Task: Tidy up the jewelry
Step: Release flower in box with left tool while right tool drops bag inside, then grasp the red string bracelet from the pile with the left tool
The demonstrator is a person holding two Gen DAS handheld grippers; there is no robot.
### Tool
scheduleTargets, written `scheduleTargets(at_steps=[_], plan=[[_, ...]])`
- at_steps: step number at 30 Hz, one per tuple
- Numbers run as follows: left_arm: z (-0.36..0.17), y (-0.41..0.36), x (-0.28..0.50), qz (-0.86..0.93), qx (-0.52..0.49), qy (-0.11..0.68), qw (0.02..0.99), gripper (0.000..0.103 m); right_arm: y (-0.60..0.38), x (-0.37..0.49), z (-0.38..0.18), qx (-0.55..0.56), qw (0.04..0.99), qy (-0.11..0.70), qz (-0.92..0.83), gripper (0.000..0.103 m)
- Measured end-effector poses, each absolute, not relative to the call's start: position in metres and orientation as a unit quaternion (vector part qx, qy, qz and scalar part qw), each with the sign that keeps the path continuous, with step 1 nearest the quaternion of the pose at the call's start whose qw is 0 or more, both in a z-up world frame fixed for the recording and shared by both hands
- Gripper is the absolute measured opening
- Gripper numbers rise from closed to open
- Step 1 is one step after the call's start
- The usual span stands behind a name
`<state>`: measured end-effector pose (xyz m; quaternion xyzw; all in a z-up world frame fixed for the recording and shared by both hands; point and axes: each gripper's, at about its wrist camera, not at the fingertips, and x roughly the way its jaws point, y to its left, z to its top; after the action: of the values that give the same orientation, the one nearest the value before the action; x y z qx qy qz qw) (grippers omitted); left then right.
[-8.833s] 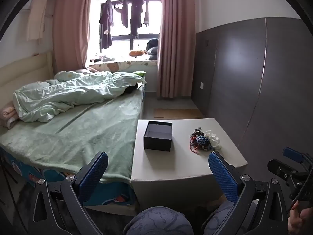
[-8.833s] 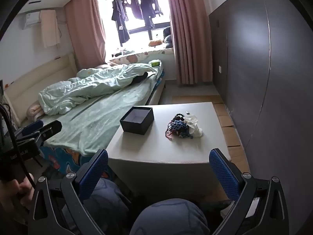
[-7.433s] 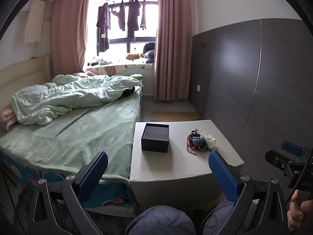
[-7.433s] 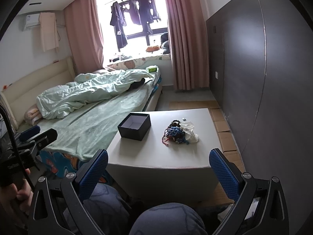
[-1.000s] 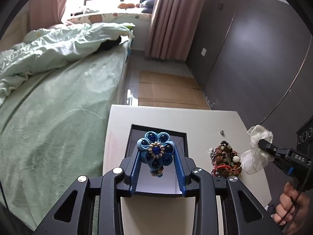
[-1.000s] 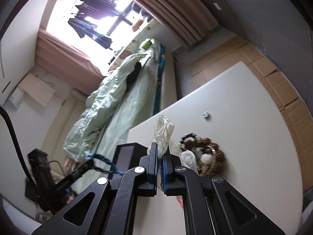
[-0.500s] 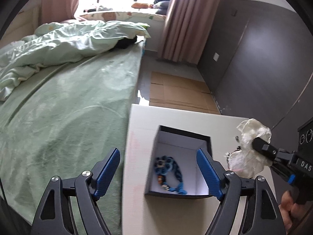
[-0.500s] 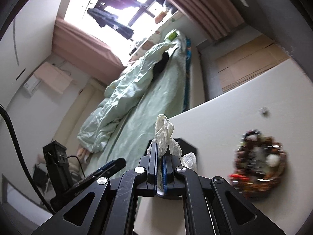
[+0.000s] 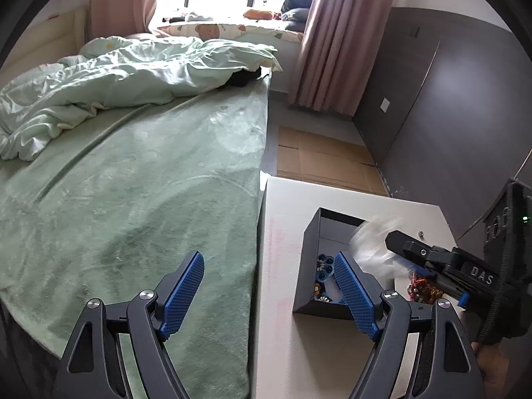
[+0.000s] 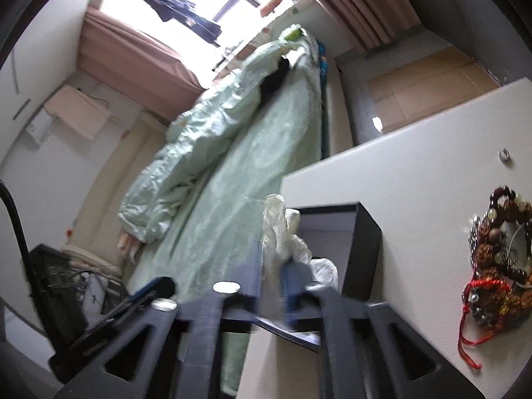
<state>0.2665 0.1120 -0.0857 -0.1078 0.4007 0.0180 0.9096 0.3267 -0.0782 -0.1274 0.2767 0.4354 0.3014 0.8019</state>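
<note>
A black open box (image 9: 311,266) stands on the white table (image 9: 282,349), with the blue flower piece (image 9: 324,266) lying inside. My left gripper (image 9: 269,294) is open and empty, above the table's left edge beside the box. My right gripper (image 10: 276,286) is blurred and shut on a white sheer scrunchie (image 10: 277,229), holding it over the box (image 10: 360,252); it also shows in the left wrist view (image 9: 392,242) with the scrunchie (image 9: 372,242). A pile of bead bracelets with a red cord (image 10: 495,266) lies to the right of the box.
A bed with a green blanket (image 9: 133,183) runs along the table's left edge. A small ring (image 10: 505,156) lies at the table's far side. A dark wall panel (image 9: 449,99) stands to the right. Cardboard (image 9: 319,159) covers the floor beyond the table.
My left gripper let the blue flower piece drop into the box, opened and drew back to the left. My right gripper carried the white scrunchie left, over the box.
</note>
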Motion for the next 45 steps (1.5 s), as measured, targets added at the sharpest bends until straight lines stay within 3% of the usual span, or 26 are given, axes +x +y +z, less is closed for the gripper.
scheduleTargets(at_steps=[1, 2, 6, 12, 15, 16, 41, 45], plan=[[-0.085, 0.112, 0.265, 0.018, -0.108, 0.399, 0.91, 0.083, -0.077, 0.327, -0.13, 0.273, 0.803, 0.442, 0.293, 0.065], [-0.083, 0.112, 0.264, 0.017, -0.108, 0.397, 0.911, 0.085, -0.078, 0.326, -0.13, 0.269, 0.806, 0.444, 0.285, 0.072], [-0.079, 0.107, 0.259, 0.011, -0.108, 0.388, 0.915, 0.093, -0.086, 0.322, -0.123, 0.262, 0.813, 0.439, 0.278, 0.081], [-0.078, 0.092, 0.26, -0.004, -0.106, 0.386, 0.916, 0.095, -0.113, 0.314, -0.107, 0.246, 0.834, 0.42, 0.261, 0.095], [-0.076, 0.084, 0.261, -0.01, -0.108, 0.381, 0.918, 0.1, -0.129, 0.313, -0.102, 0.243, 0.84, 0.413, 0.253, 0.096], [-0.075, 0.079, 0.262, -0.012, -0.106, 0.379, 0.919, 0.101, -0.135, 0.313, -0.1, 0.239, 0.844, 0.411, 0.247, 0.102], [-0.103, -0.06, 0.287, -0.135, -0.045, 0.431, 0.891, 0.102, -0.272, 0.288, -0.109, 0.228, 0.853, 0.435, 0.178, 0.103], [-0.117, -0.079, 0.288, -0.153, -0.034, 0.441, 0.884, 0.091, -0.293, 0.286, -0.115, 0.249, 0.848, 0.441, 0.159, 0.101]])
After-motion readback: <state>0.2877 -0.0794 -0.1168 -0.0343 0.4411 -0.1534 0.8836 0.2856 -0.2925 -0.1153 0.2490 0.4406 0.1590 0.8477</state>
